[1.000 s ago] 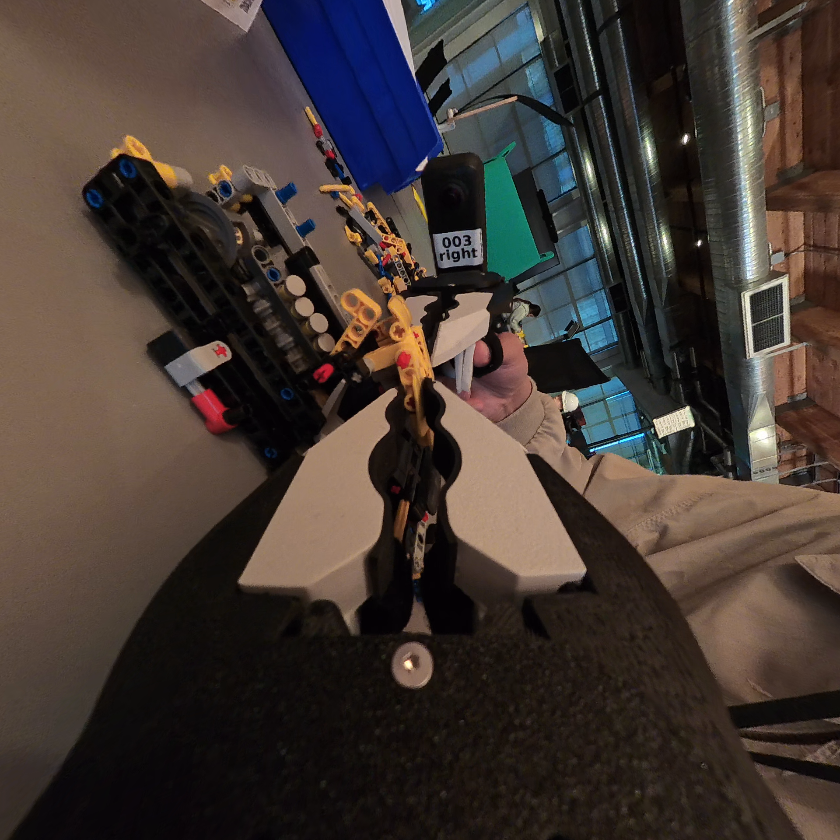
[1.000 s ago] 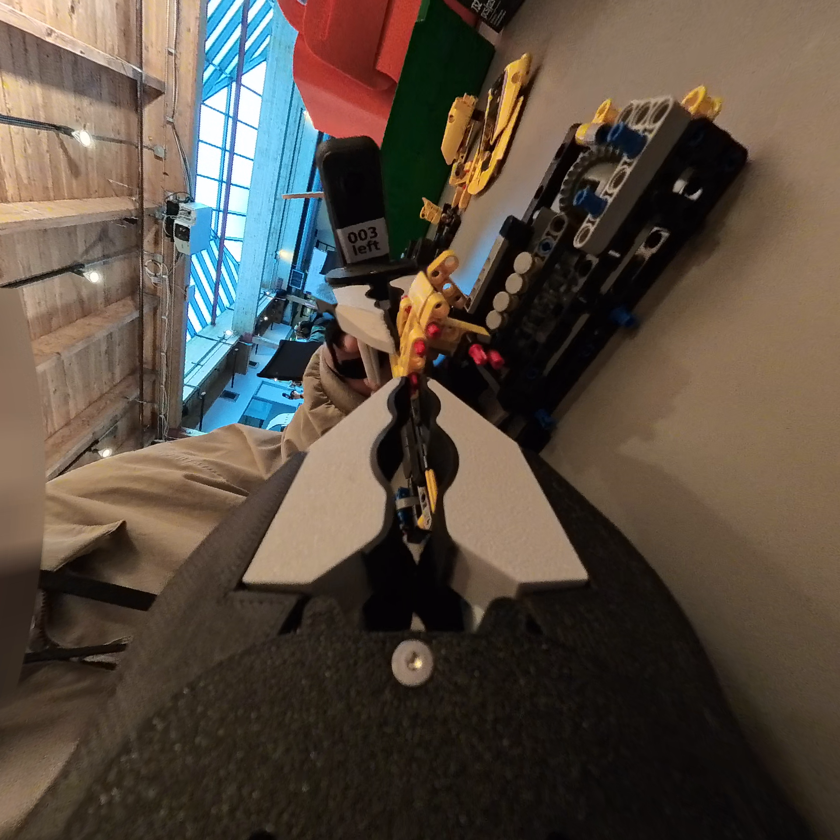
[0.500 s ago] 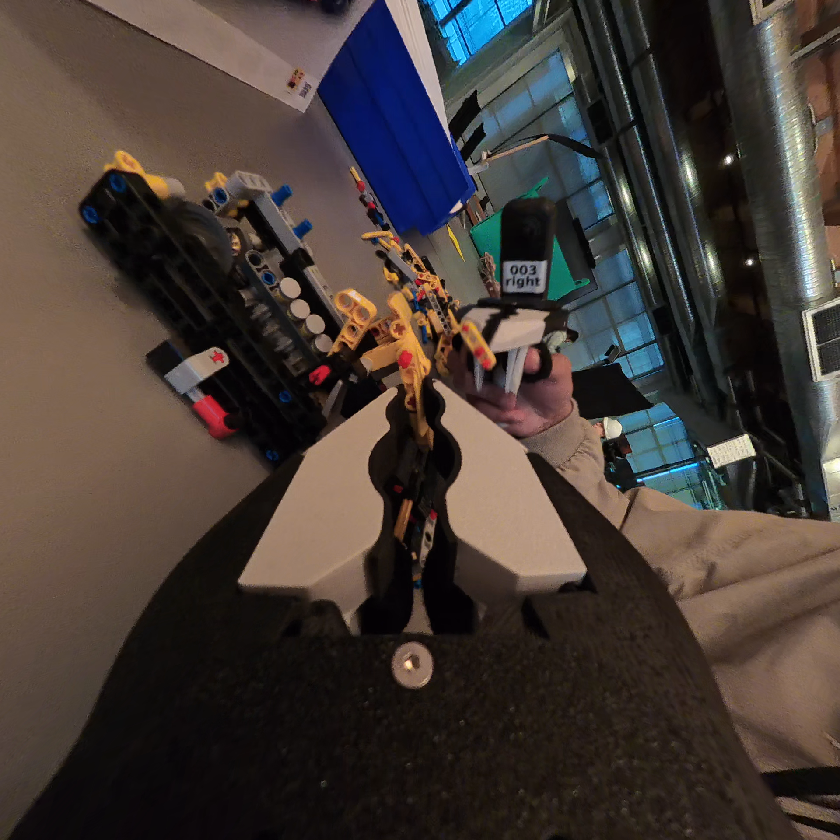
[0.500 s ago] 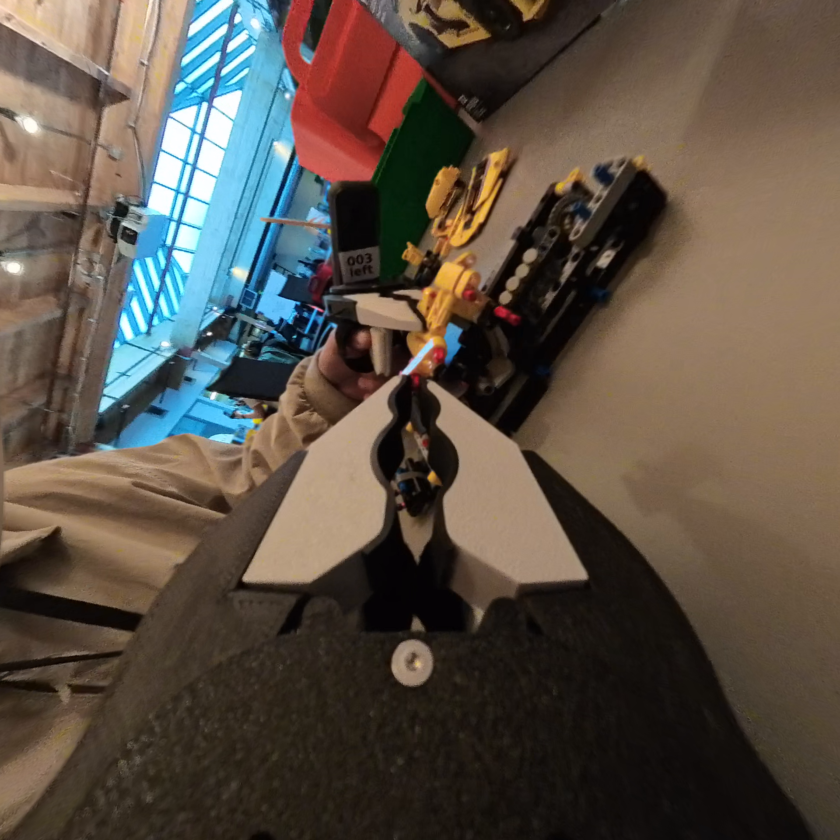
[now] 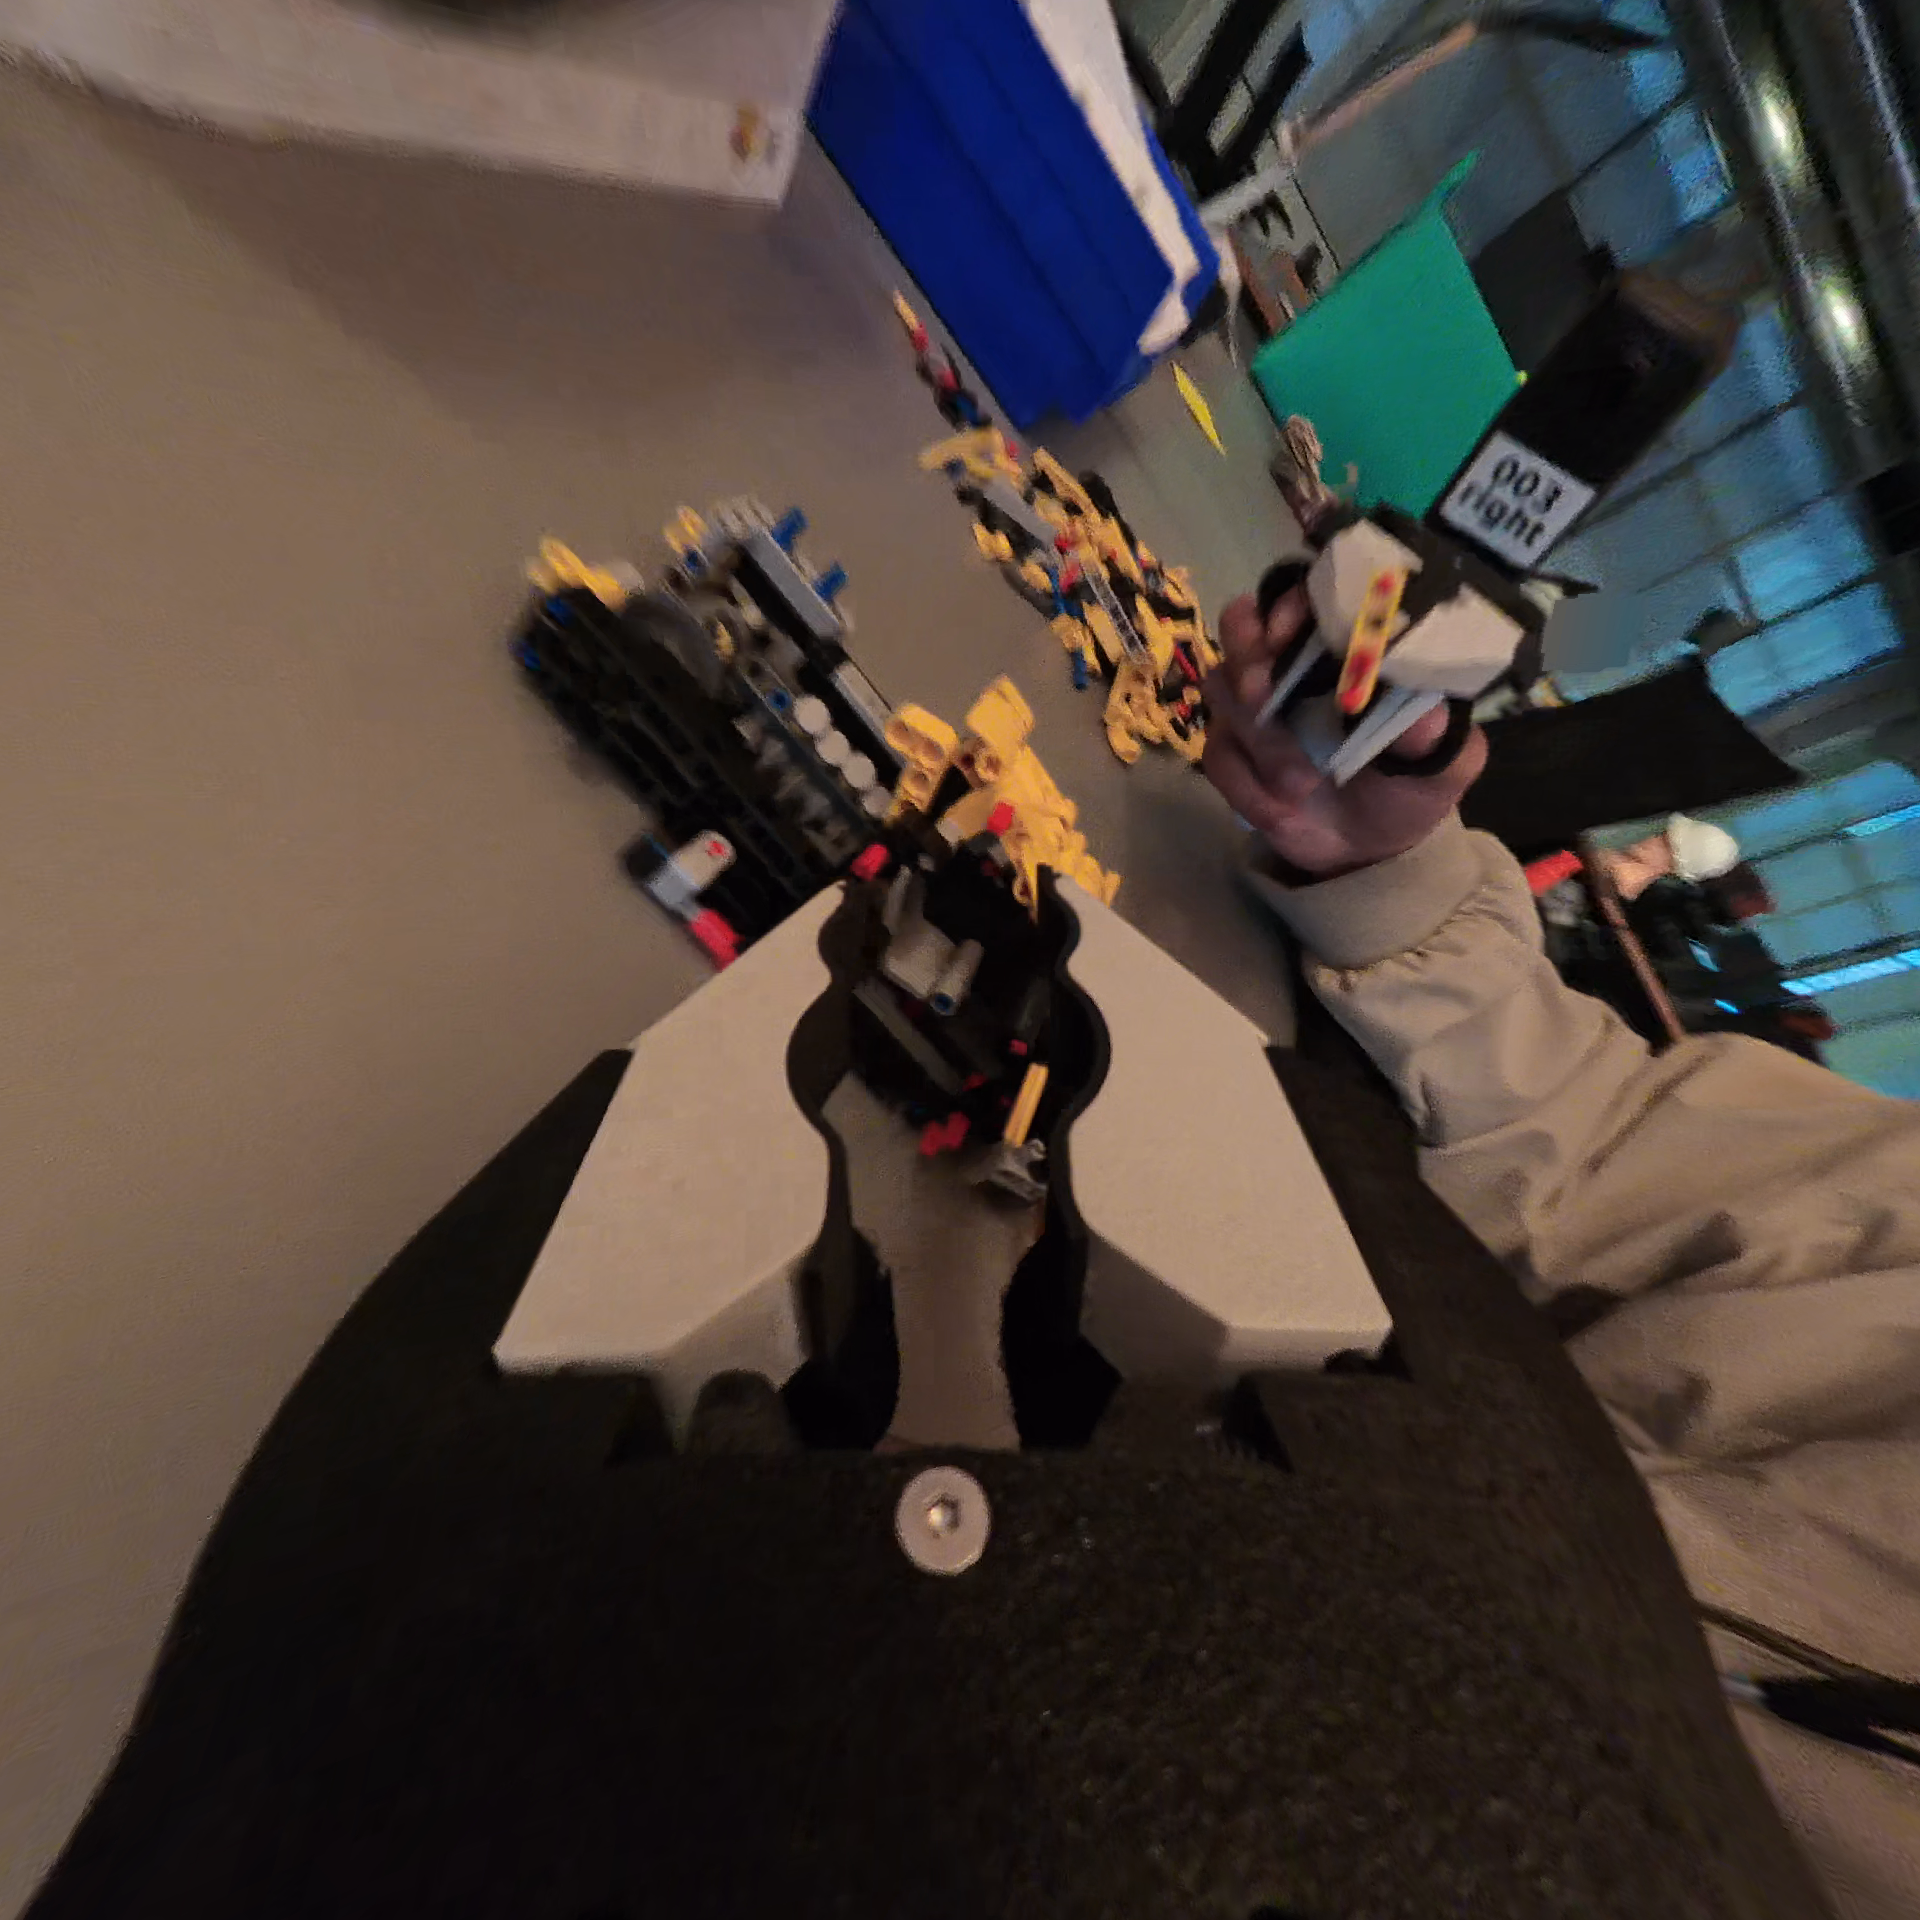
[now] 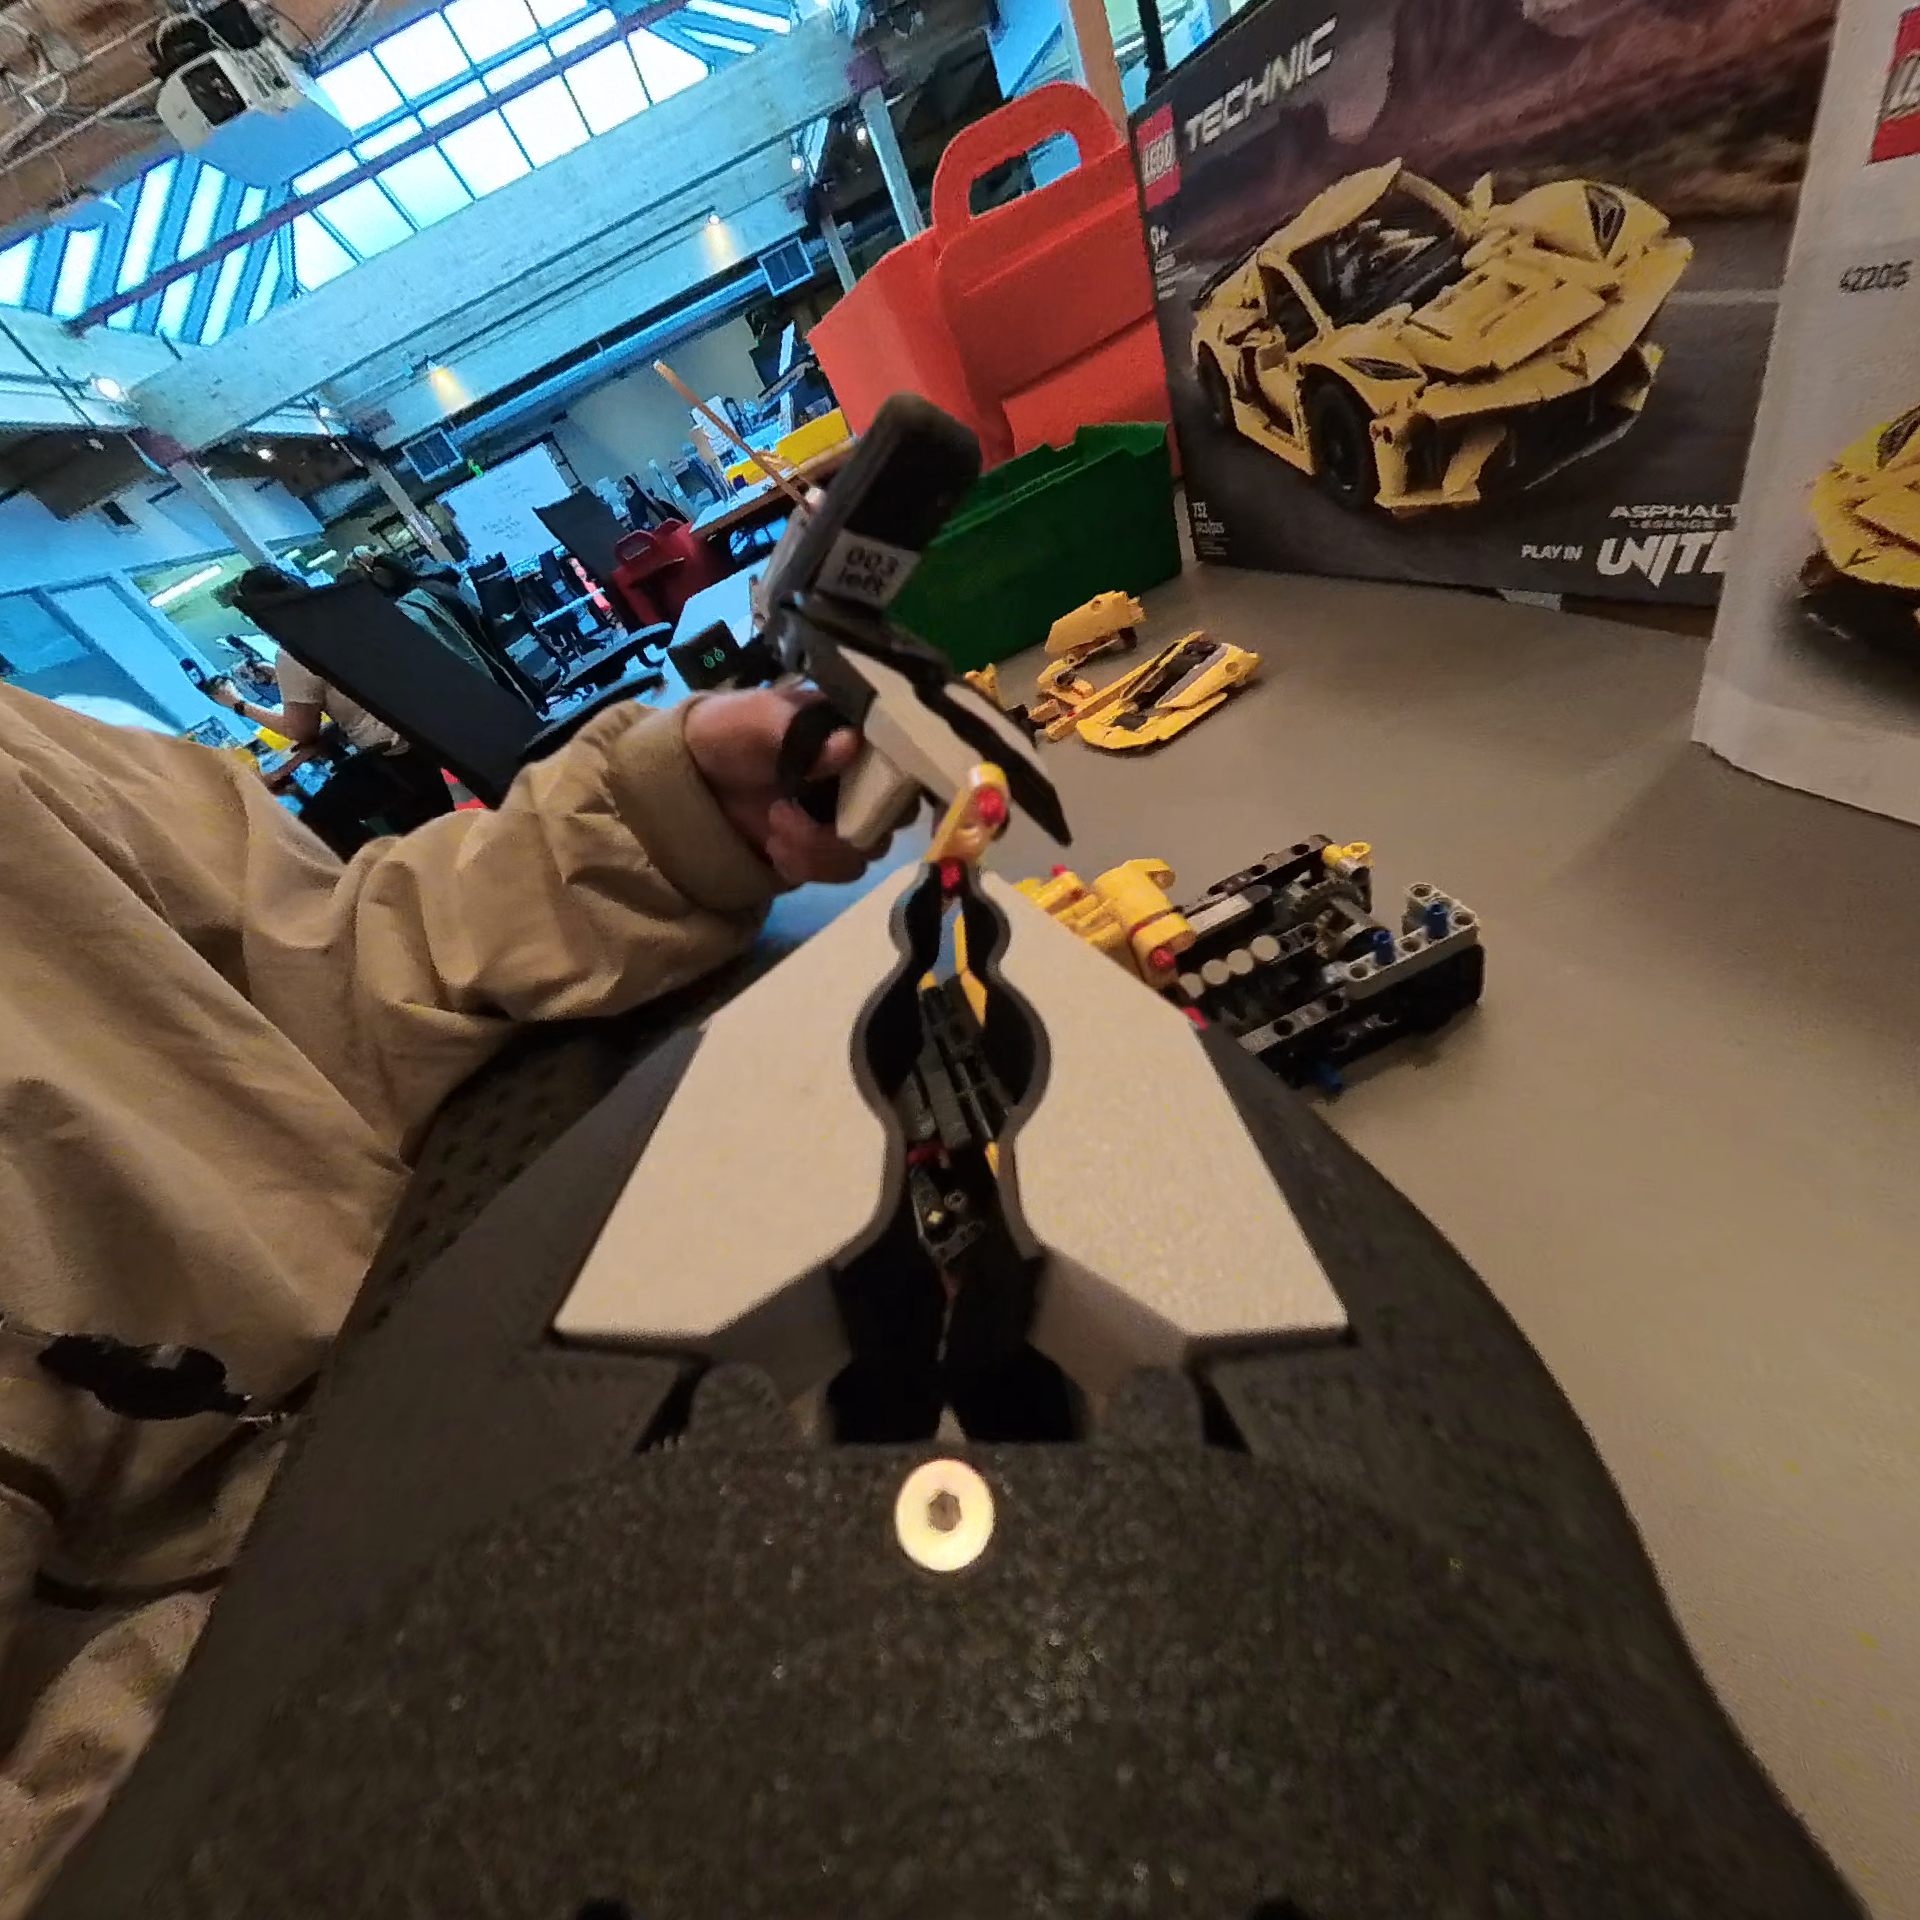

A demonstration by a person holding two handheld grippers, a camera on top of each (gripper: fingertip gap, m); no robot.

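Note:
My right gripper (image 6: 940, 883) is shut on a short yellow beam with red pins (image 6: 971, 821), which sticks out past its tips. It also shows in the left wrist view (image 5: 1369, 634), lifted at the upper right. My left gripper (image 5: 951, 894) is open. Its fingers stand apart around the near end of a black and yellow brick model (image 5: 966, 790) that lies on the grey table (image 5: 260, 727). The right wrist view shows the model (image 6: 1309, 956) on the table, with the left gripper (image 6: 997, 769) just above its yellow end.
A blue bin (image 5: 997, 208), a green bin (image 5: 1392, 343), a pile of yellow parts (image 5: 1101, 613) and a small white and red piece (image 5: 686, 873) are on the table. A red bin (image 6: 1018, 301), a car-picture box (image 6: 1455, 312), a booklet (image 6: 1829, 416) and yellow panels (image 6: 1153, 686) stand behind. Some 12 cm of space lies between my two pairs of fingers.
My left gripper was shut on the model's yellow end and has opened. My right gripper has pulled up and away with the yellow beam still held.

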